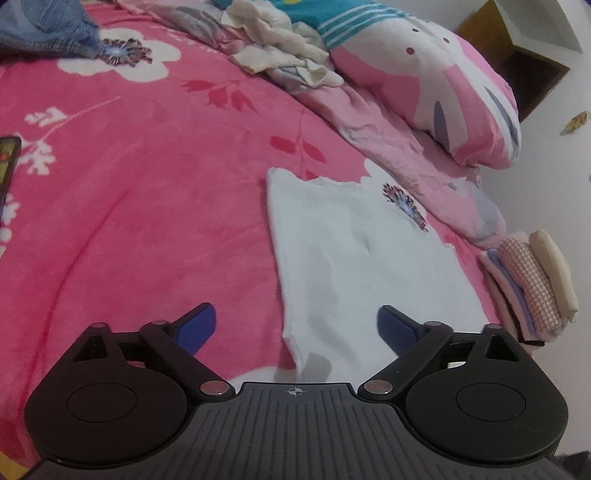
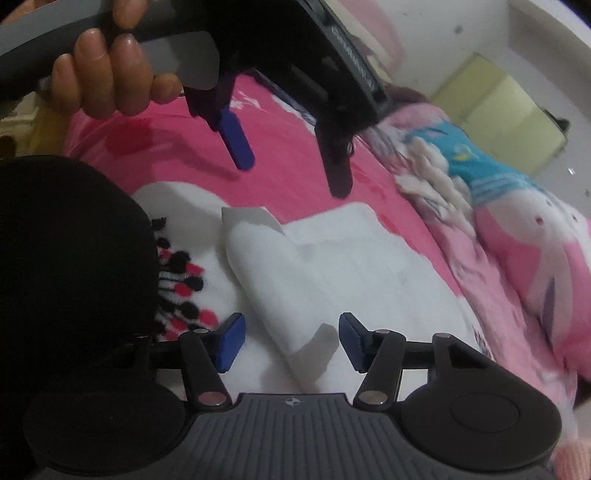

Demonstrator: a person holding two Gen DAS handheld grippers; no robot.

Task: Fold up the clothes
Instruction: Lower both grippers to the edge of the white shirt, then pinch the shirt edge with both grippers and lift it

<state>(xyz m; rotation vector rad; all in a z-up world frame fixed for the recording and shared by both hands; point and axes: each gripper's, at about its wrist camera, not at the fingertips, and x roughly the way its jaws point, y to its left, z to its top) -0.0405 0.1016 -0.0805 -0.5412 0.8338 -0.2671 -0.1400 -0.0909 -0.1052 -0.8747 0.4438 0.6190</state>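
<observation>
A white garment [image 1: 354, 266] lies partly folded and flat on the pink flowered blanket [image 1: 147, 184]. My left gripper [image 1: 295, 328] is open and empty, hovering over the garment's near corner. In the right wrist view the same white garment [image 2: 332, 266] lies below my right gripper [image 2: 291, 341], which is open and empty just above a raised fold at its near edge. The left gripper [image 2: 291, 173] shows there from outside, held in a hand above the garment's far edge, fingers apart.
A stack of folded clothes [image 1: 532, 284] sits at the bed's right edge. A heap of unfolded clothes [image 1: 280, 48] and a pink pillow [image 1: 436, 74] lie at the back. Denim [image 1: 44, 29] lies far left. A black mass [image 2: 66, 266] fills the right view's left side.
</observation>
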